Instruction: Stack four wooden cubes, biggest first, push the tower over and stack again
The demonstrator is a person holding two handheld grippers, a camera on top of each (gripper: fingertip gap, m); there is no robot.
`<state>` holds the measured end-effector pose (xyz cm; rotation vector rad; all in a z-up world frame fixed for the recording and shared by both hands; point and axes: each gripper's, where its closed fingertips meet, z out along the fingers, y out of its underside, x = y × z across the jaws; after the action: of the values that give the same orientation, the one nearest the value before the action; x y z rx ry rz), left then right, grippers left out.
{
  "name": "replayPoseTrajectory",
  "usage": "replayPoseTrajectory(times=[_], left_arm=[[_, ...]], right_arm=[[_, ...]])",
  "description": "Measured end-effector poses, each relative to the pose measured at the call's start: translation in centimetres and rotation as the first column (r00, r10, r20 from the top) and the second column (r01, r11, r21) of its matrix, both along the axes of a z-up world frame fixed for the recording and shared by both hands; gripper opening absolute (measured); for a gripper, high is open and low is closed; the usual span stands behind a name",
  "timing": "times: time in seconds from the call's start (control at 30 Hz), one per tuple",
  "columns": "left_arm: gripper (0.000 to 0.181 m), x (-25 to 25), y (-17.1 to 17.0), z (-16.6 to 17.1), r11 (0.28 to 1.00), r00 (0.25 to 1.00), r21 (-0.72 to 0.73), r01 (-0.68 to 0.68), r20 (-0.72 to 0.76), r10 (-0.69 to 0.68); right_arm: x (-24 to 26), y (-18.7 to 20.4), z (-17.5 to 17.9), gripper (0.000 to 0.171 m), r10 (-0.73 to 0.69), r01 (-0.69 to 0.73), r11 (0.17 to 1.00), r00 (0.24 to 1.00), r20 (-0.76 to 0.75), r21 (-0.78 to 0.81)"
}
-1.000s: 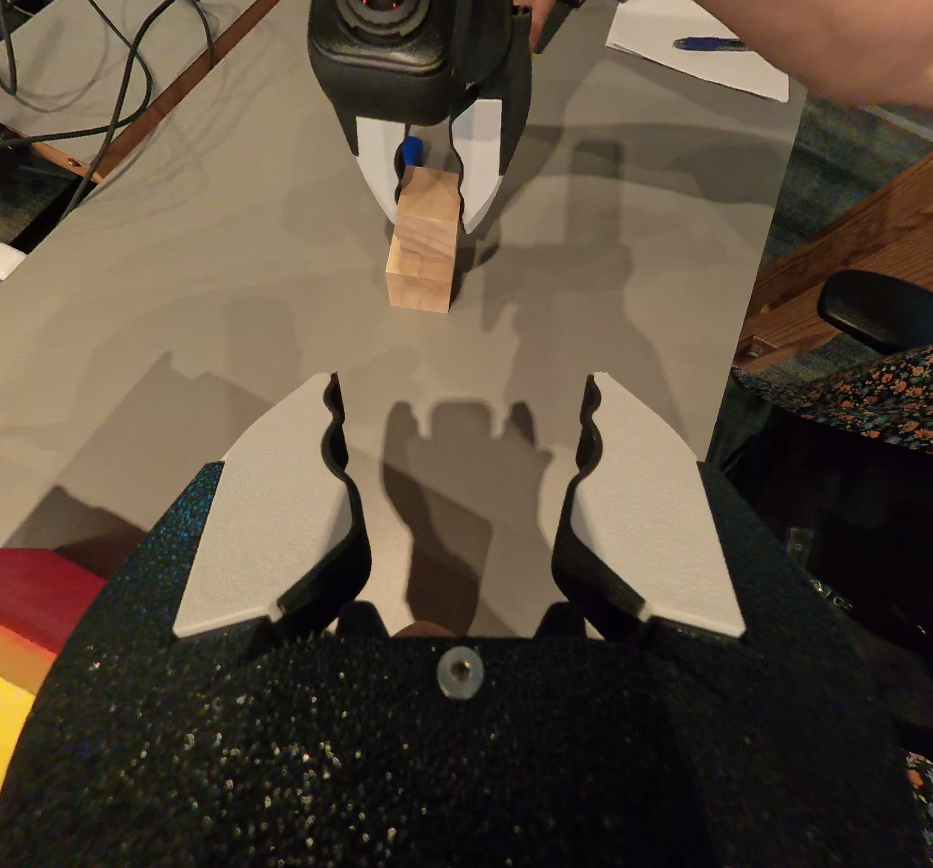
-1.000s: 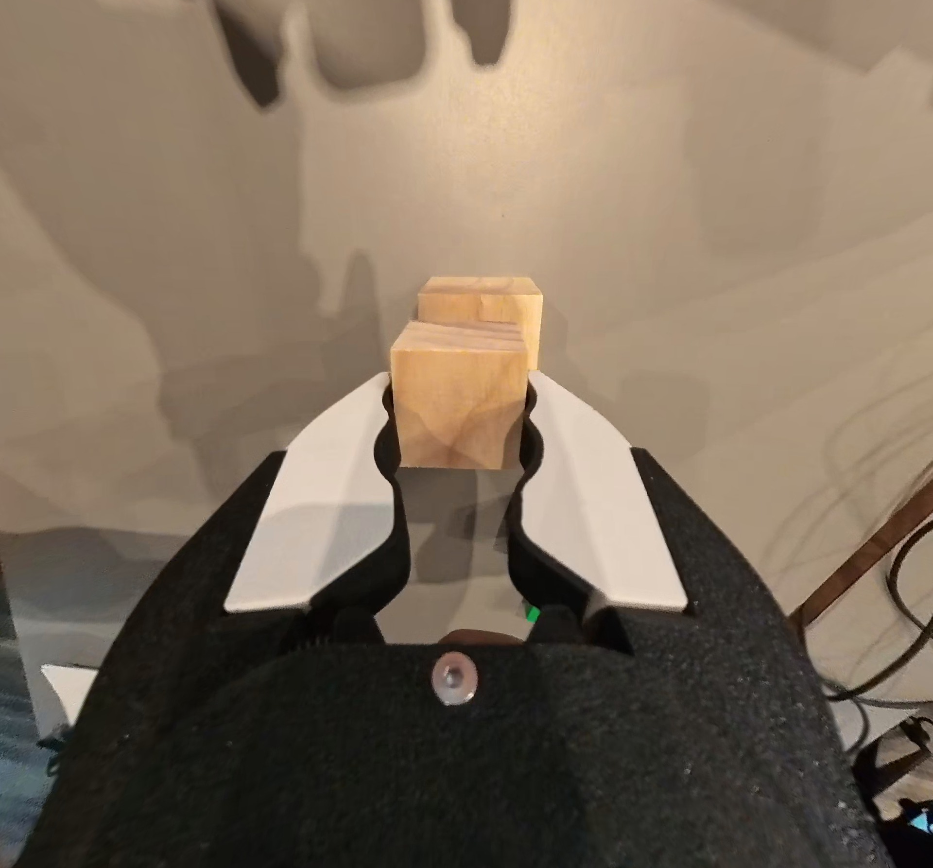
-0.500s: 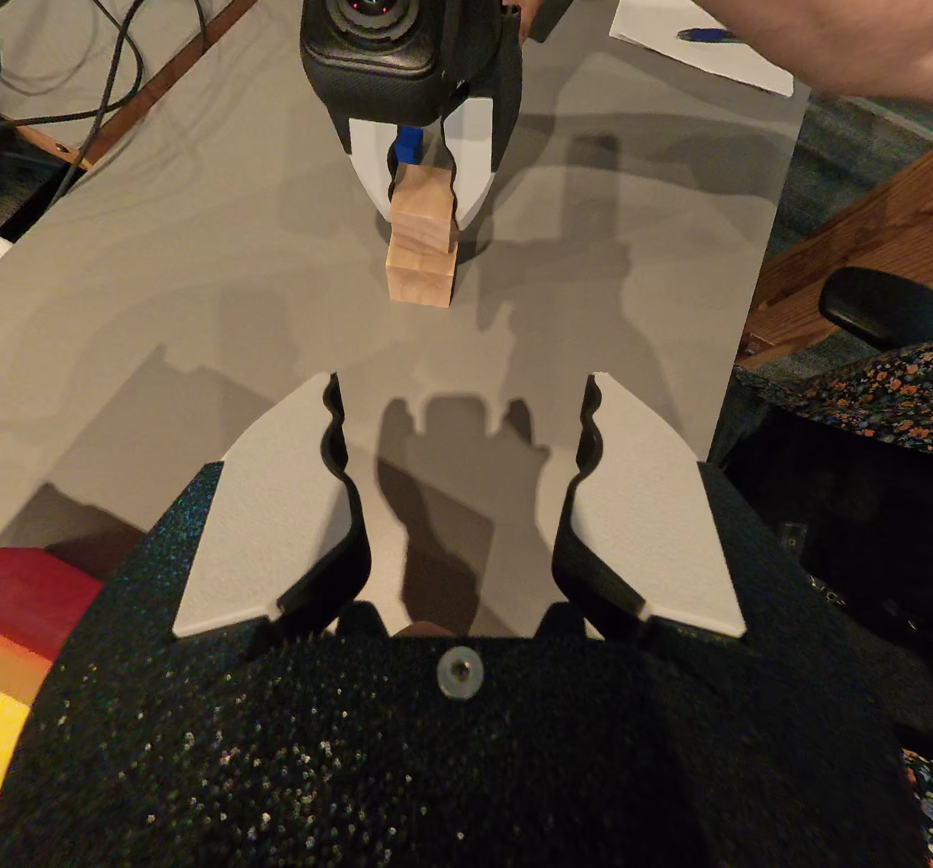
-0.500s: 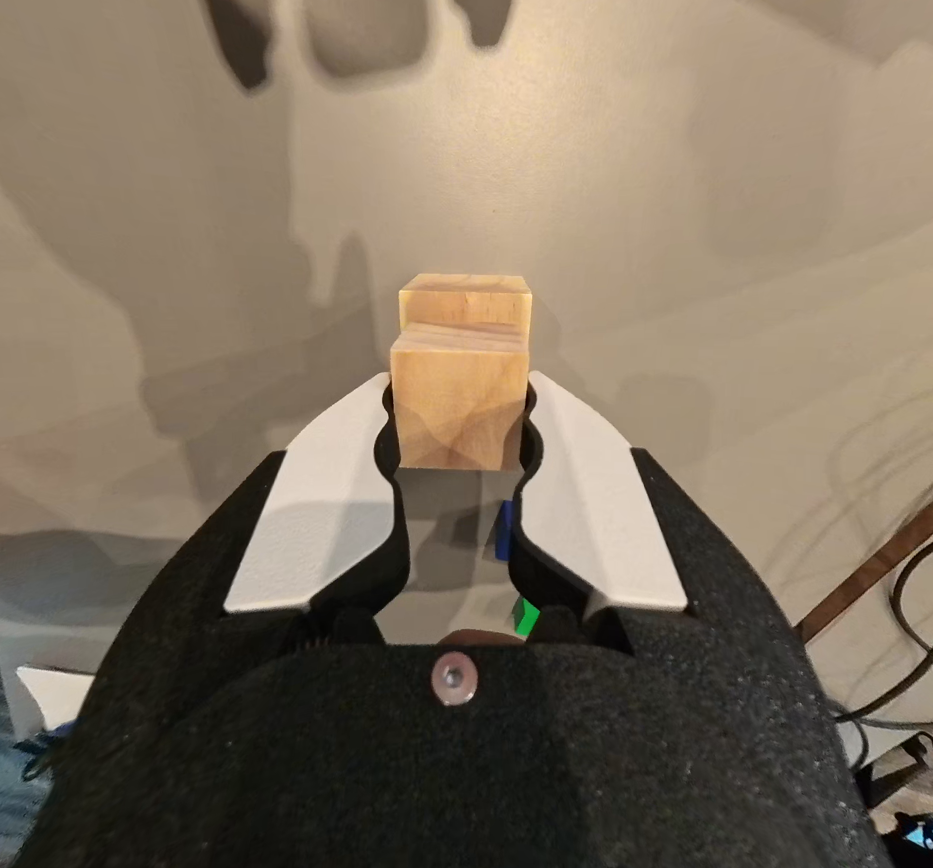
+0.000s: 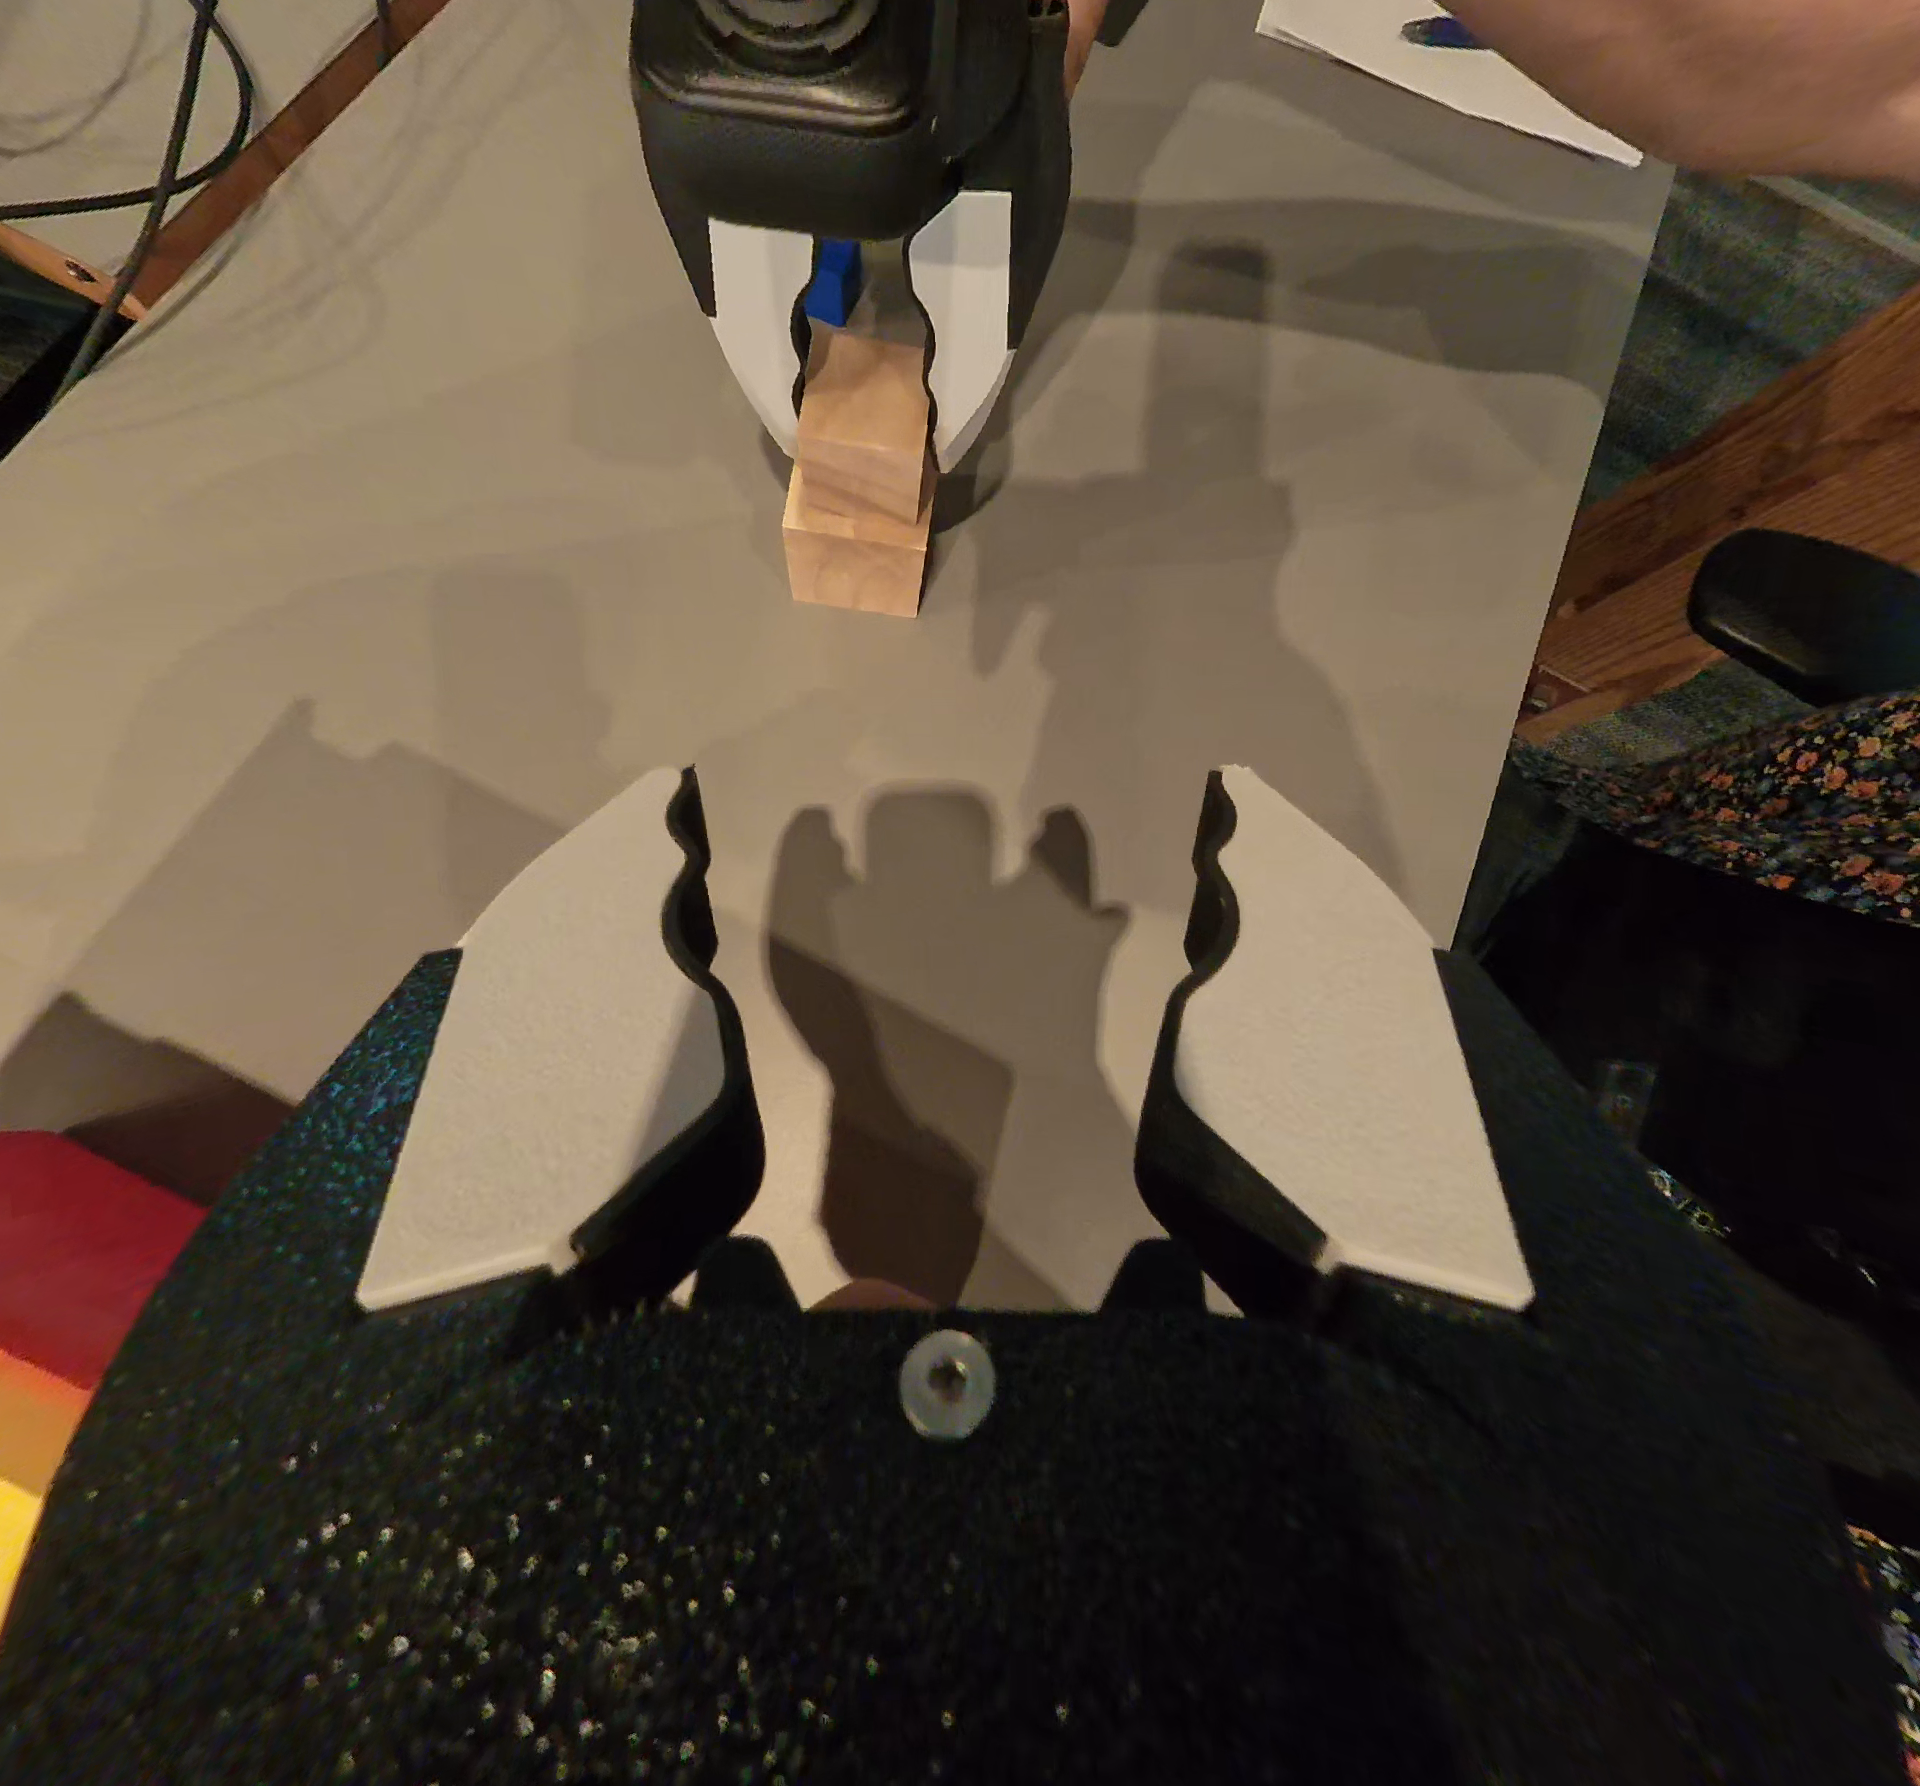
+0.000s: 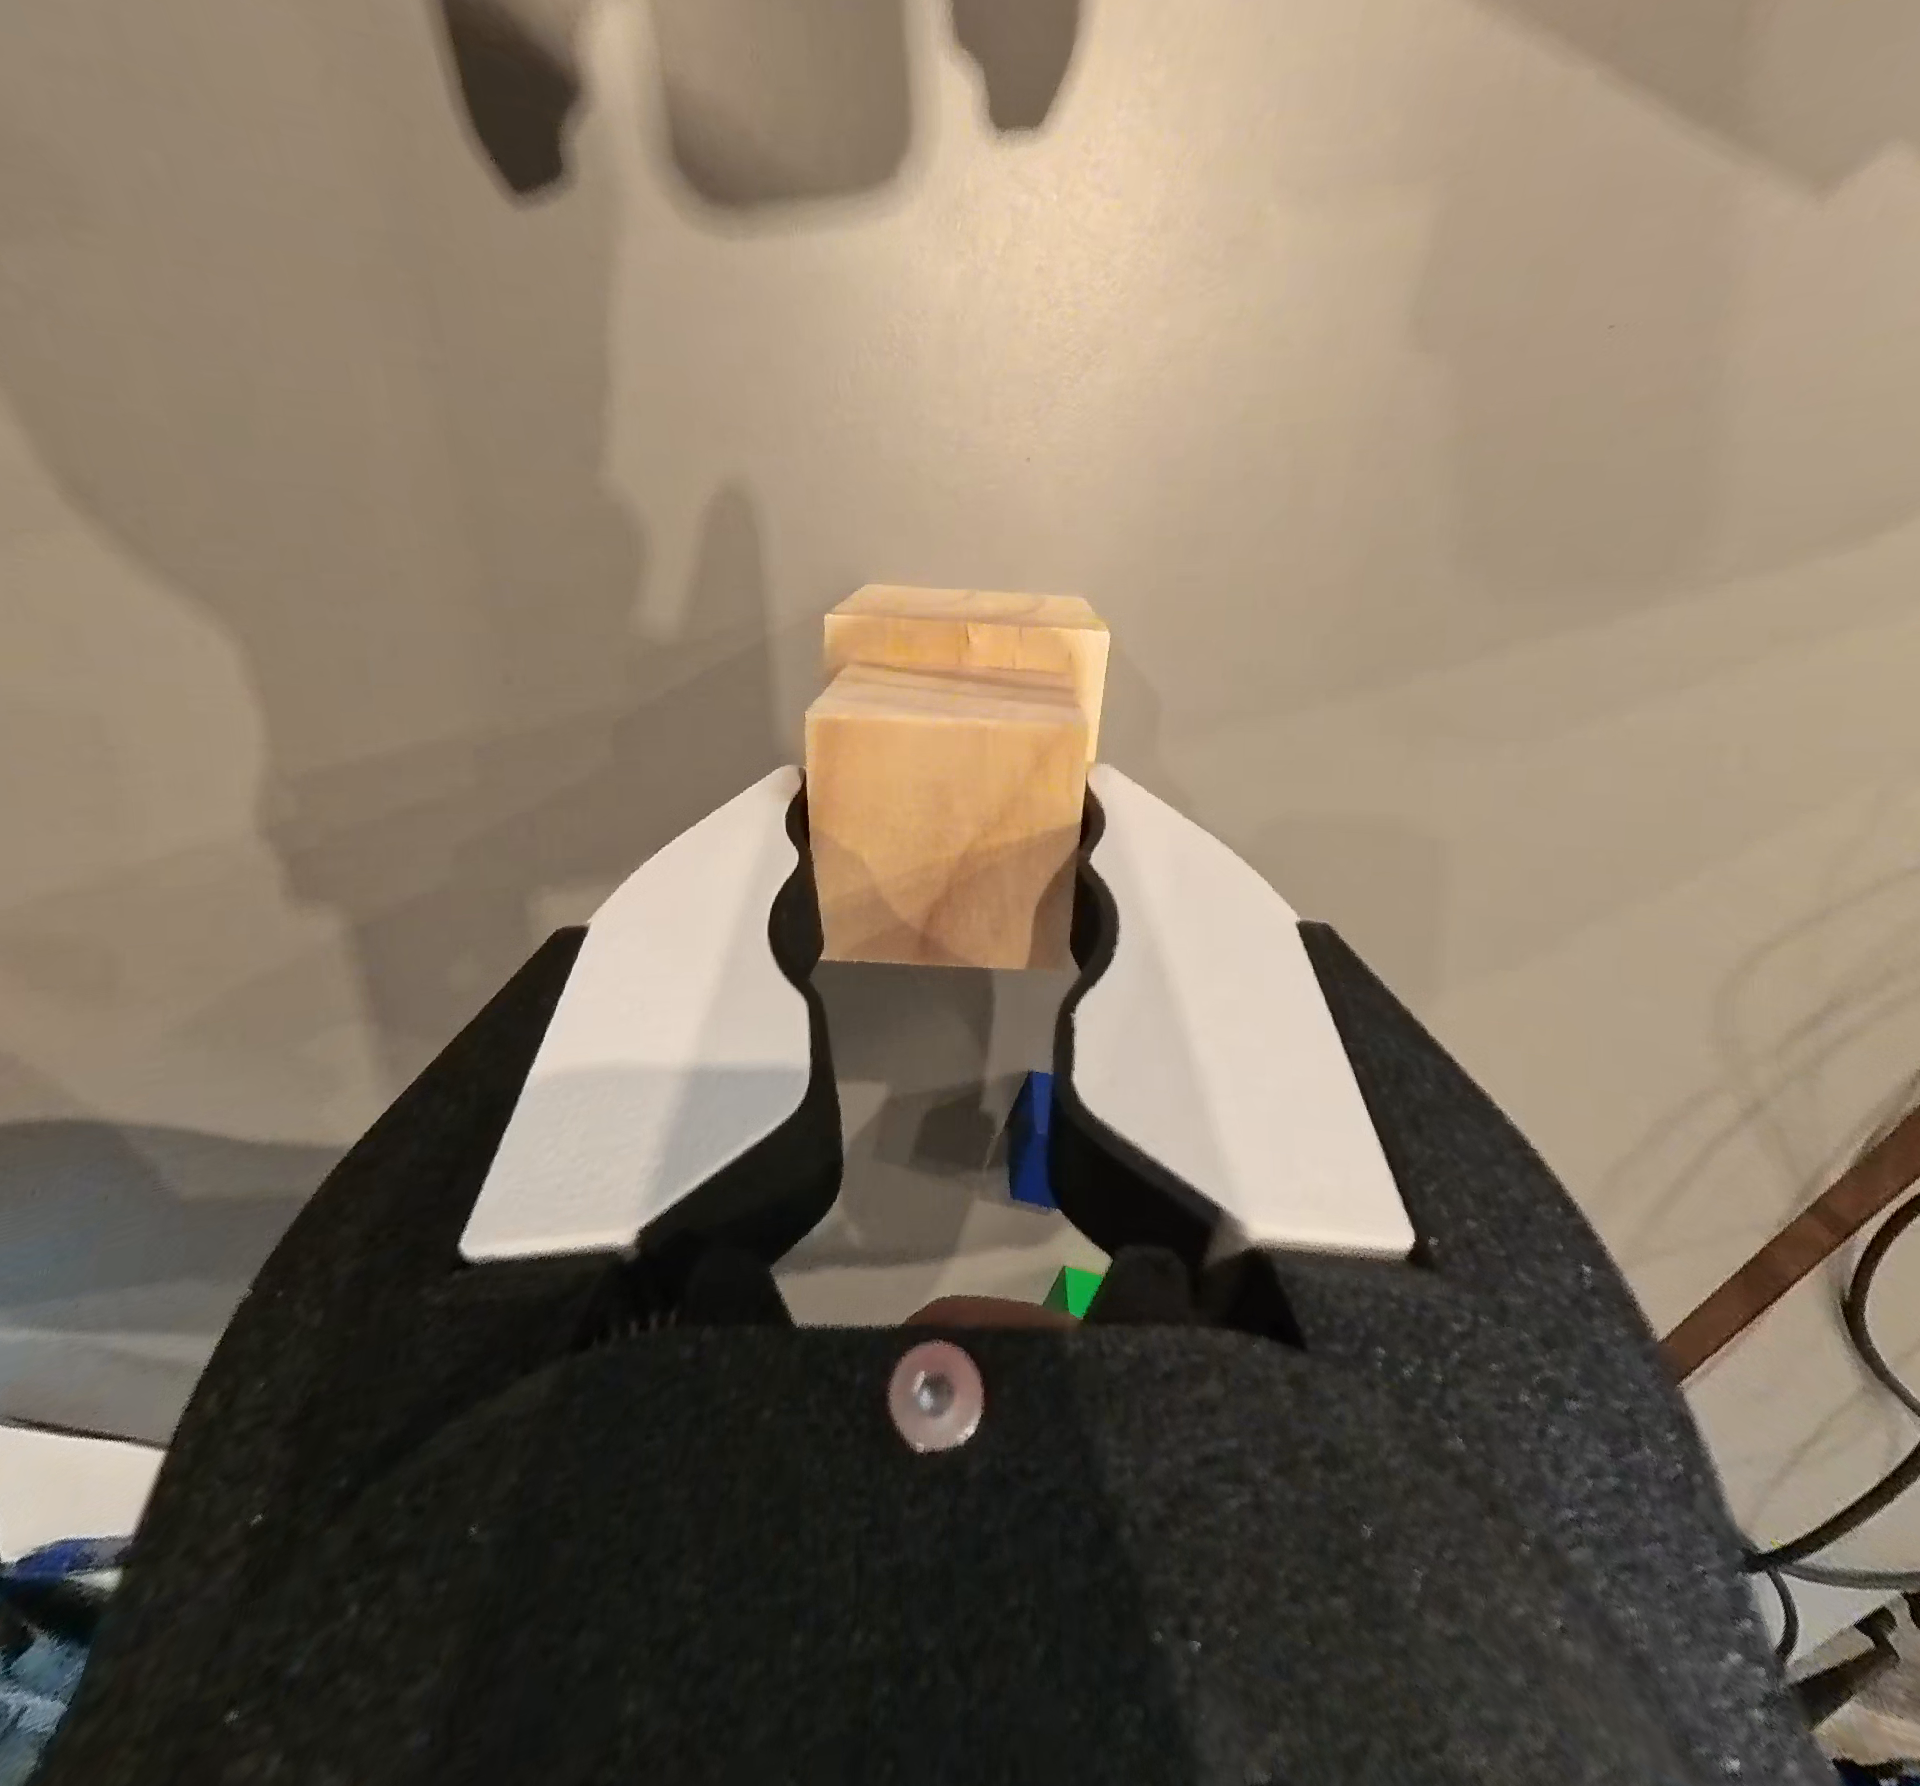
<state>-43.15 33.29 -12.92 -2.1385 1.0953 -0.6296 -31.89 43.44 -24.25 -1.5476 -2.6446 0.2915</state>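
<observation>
The right gripper (image 6: 945, 780) has its fingers (image 6: 675, 1009) closed on a pale wooden cube (image 6: 940, 848), gripping it by two opposite sides. This cube sits directly over a second wooden cube (image 5: 857, 562) that rests on the grey table (image 5: 416, 541); whether the two touch cannot be told. The left gripper (image 5: 951, 791) hovers near the table edge with its fingers (image 5: 561, 1040) spread wide and nothing between them, well apart from the cubes. A blue block (image 6: 1031, 1154) and a green block (image 6: 1075, 1289) lie behind the held cube. A white sheet of paper (image 5: 1434, 74) lies at the far corner.
</observation>
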Motion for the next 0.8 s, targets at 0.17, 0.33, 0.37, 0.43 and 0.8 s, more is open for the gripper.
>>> replayPoseTrajectory(times=[0.17, 0.33, 0.37, 0.43, 0.8], left_arm=[[0.089, 0.06, -0.07, -0.15, 1.000, 1.000, -0.006, 0.003, -0.004, -0.003], [0.088, 0.10, -0.13, -0.23, 1.000, 1.000, -0.010, 0.006, -0.006, -0.006], [0.088, 0.10, -0.13, -0.24, 1.000, 1.000, -0.011, 0.006, -0.006, -0.006], [0.088, 0.11, -0.16, -0.28, 1.000, 1.000, -0.012, 0.007, -0.007, -0.007], [0.087, 0.16, -0.26, -0.38, 1.000, 1.000, -0.019, 0.012, -0.006, -0.012]], right_arm=[[0.11, -0.15, 0.03, 0.045, 0.004, -0.004, 1.000, 1.000, 0.001, -0.009], [0.04, -0.13, 0.05, 0.045, -0.006, 0.005, 1.000, 1.000, -0.006, -0.015], [0.03, -0.15, 0.04, 0.045, -0.005, 0.005, 1.000, 1.000, -0.007, -0.015], [0.02, -0.18, 0.05, 0.045, -0.004, 0.003, 1.000, 1.000, -0.009, -0.015], [-0.22, -0.36, 0.55, 0.060, -0.012, 0.011, 1.000, 1.000, -0.027, -0.022]])
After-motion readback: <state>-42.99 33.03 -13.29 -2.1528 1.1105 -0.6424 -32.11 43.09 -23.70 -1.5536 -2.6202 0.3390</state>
